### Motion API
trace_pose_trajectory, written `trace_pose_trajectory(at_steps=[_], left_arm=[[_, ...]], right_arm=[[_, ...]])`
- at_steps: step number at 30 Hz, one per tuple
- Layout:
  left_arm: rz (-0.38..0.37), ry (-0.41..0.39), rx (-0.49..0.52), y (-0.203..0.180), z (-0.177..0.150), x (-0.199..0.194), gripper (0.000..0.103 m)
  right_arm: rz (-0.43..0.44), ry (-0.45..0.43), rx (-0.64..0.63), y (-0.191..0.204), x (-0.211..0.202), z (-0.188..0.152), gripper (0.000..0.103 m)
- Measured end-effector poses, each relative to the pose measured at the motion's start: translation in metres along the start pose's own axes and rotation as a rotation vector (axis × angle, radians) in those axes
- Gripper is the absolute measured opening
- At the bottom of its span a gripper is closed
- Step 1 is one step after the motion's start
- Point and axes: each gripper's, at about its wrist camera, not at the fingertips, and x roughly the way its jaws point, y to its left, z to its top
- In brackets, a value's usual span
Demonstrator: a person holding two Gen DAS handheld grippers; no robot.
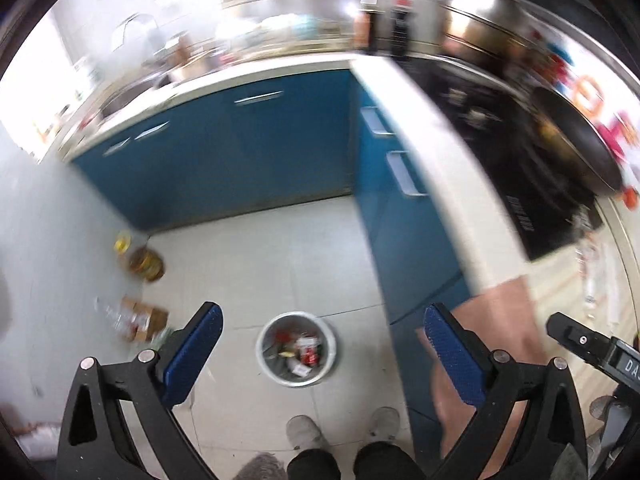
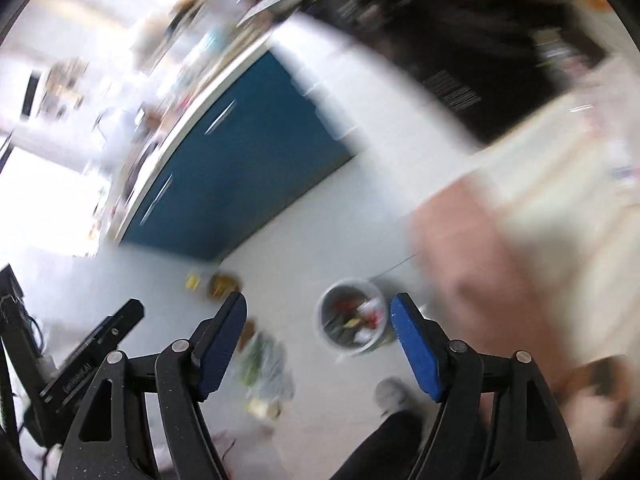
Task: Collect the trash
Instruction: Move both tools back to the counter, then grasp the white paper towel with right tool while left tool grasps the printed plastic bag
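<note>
Left wrist view looks down at a pale tiled floor (image 1: pixel 288 240), with the left hand-held gripper (image 1: pixel 322 354) spread wide and holding nothing; between its blue pads sits a round white trash bin (image 1: pixel 297 350), already part filled with red and white scraps whose exact kind is too small to tell. Just near of the bin are the person's two grey shoes (image 1: pixel 306 432), cut off by the lower edge. Far left on the floor, against the wall, lie a yellowish jar (image 1: pixel 146 264) and a brown cardboard piece with clear plastic (image 1: pixel 140 320), both blurred. Blue cabinets (image 1: pixel 248 148) under a white desk (image 1: pixel 436 152) run across the far side and down the right; a dark pan (image 1: pixel 576 144) on it is smeared by motion. Right wrist view is heavily blurred: the right hand-held gripper (image 2: pixel 318 344) is likewise released and empty, the bin (image 2: pixel 352 326) showing between its fingers, and a crumpled clear bag (image 2: pixel 266 372) lies on the floor left of it, contents unreadable
</note>
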Motion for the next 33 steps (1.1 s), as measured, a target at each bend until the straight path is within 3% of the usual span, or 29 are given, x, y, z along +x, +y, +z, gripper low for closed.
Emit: trace_pose_trajectory(at_steps=[2,5,10,14,17,21,24,26,28,30,31,32,33], left_arm=[[-0.017,0.012,0.055,-0.051,0.016,0.003,0.103],[-0.057,0.052,0.141,-0.144,0.031,0.015,0.103],[-0.138,0.148,0.265,-0.284,0.041,0.053,0.103],[-0.175,0.251,0.324,-0.365,0.038,0.092,0.102],[-0.213,0.332,0.302,-0.396,0.035,0.118,0.102],[-0.235,0.362,0.307,-0.423,0.031,0.136,0.102],[-0.230,0.363,0.324,-0.431,0.030,0.142,0.087],[-0.226,0.352,0.344,-0.431,0.031,0.144,0.066],[-0.197,0.314,0.389,-0.433,0.031,0.142,0.024],[-0.198,0.300,0.416,-0.434,0.031,0.141,0.006],[-0.200,0.300,0.423,-0.432,0.030,0.140,0.003],[-0.202,0.300,0.425,-0.430,0.029,0.139,0.003],[-0.203,0.295,0.428,-0.426,0.027,0.135,0.002]], right_arm=[[-0.071,-0.042,0.042,-0.039,-0.026,0.016,0.077],[-0.224,-0.120,0.150,-0.129,-0.066,0.044,0.077],[-0.466,-0.186,0.275,-0.258,-0.099,0.085,0.077],[-0.481,-0.147,0.363,-0.328,-0.095,0.108,0.075],[-0.487,-0.144,0.368,-0.348,-0.086,0.117,0.075],[-0.494,-0.128,0.351,-0.353,-0.071,0.126,0.075],[-0.512,-0.125,0.327,-0.354,-0.057,0.130,0.073],[-0.526,-0.114,0.308,-0.351,-0.053,0.133,0.073],[-0.546,-0.102,0.287,-0.349,-0.049,0.135,0.072],[-0.615,-0.098,0.248,-0.343,-0.046,0.133,0.052],[-0.619,-0.111,0.231,-0.342,-0.045,0.134,0.042],[-0.617,-0.122,0.226,-0.340,-0.045,0.133,0.009],[-0.604,-0.121,0.238,-0.340,-0.046,0.132,0.003]])
